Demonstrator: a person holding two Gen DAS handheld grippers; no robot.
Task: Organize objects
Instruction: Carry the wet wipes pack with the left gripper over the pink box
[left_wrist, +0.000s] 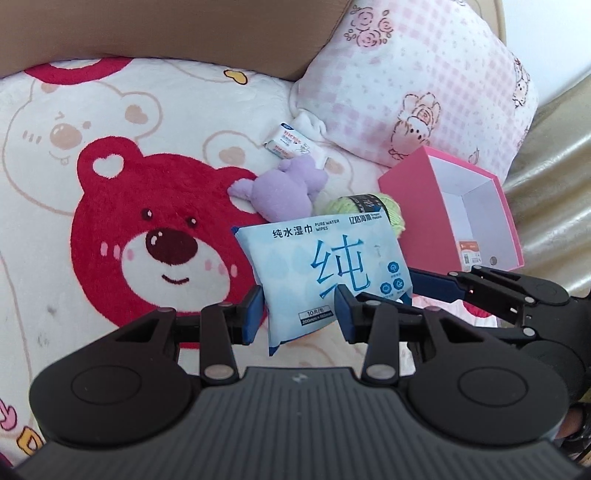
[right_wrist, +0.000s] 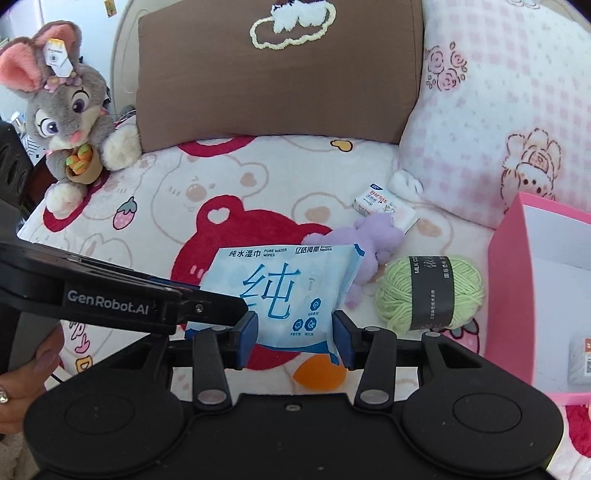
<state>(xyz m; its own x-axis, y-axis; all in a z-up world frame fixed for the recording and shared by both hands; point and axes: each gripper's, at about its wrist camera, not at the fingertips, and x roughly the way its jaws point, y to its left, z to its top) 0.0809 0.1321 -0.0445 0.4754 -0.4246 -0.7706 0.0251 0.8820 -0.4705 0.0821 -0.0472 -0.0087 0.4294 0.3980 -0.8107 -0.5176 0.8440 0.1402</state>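
The pink box (left_wrist: 417, 206) lies open with room inside; the wipes pack (left_wrist: 325, 258) hangs just left of it, clear of the bear blanket (left_wrist: 110, 206), with the left gripper (left_wrist: 300, 314) pinching its lower left part and the right gripper (right_wrist: 295, 332) pinching its lower right. The slick, soft pack could buckle or slide free if either grip slackens or the hands drift apart; it would then fall short of the box onto the green yarn ball (right_wrist: 399, 291) and purple plush (left_wrist: 280, 188), and a swing too low could catch the box wall.
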